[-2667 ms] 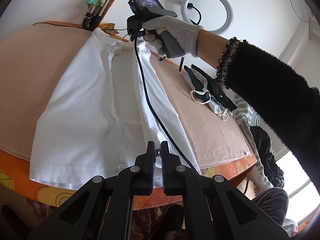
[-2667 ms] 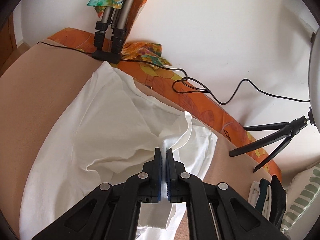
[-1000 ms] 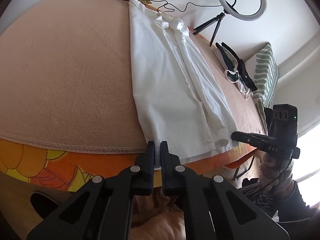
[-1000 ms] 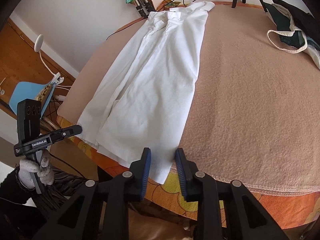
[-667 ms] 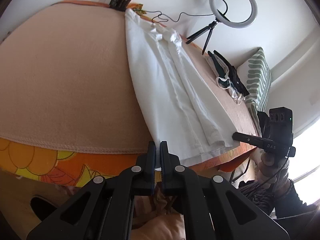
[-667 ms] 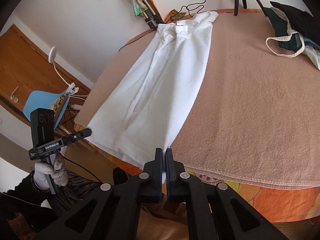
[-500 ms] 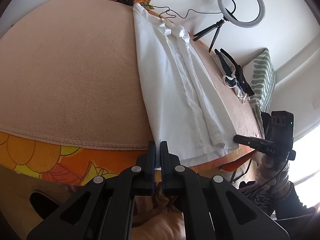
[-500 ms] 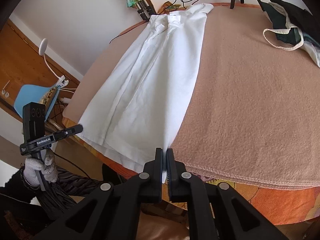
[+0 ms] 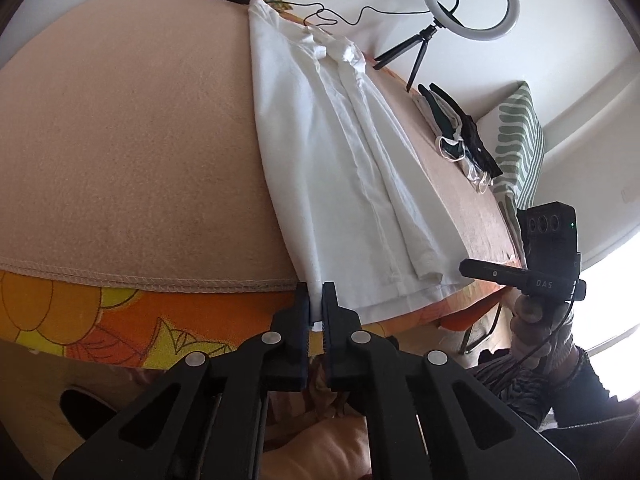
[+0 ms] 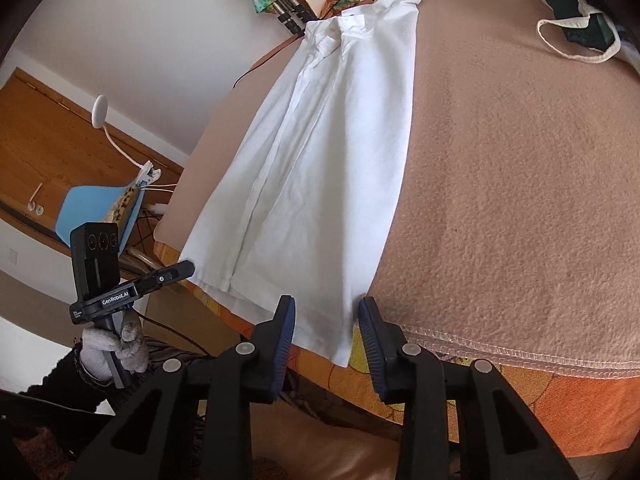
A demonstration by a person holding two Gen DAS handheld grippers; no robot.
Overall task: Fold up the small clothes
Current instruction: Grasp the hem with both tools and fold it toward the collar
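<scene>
A white shirt point(image 9: 340, 168) lies folded lengthwise into a long strip on the tan blanket point(image 9: 120, 140), collar at the far end, hem hanging over the near table edge. My left gripper point(image 9: 316, 304) is shut on the hem's left corner. My right gripper point(image 10: 327, 326) is open, its fingers on either side of the hem's right corner point(image 10: 340, 344) without gripping it. The shirt also shows in the right wrist view point(image 10: 320, 168). Each gripper shows in the other's view: the right one point(image 9: 480, 270) and the left one point(image 10: 186, 268).
A ring light on a tripod point(image 9: 468, 0) stands at the far edge. Dark clothes and a bag point(image 9: 460, 136) lie on the blanket's right side, also in the right wrist view point(image 10: 580, 28). A striped cushion point(image 9: 520, 140) lies beyond. An orange flowered cloth point(image 9: 80, 320) covers the table edge.
My right gripper was shut on the hem's right corner half a second ago and has opened, releasing it. My left gripper stays shut on the left corner.
</scene>
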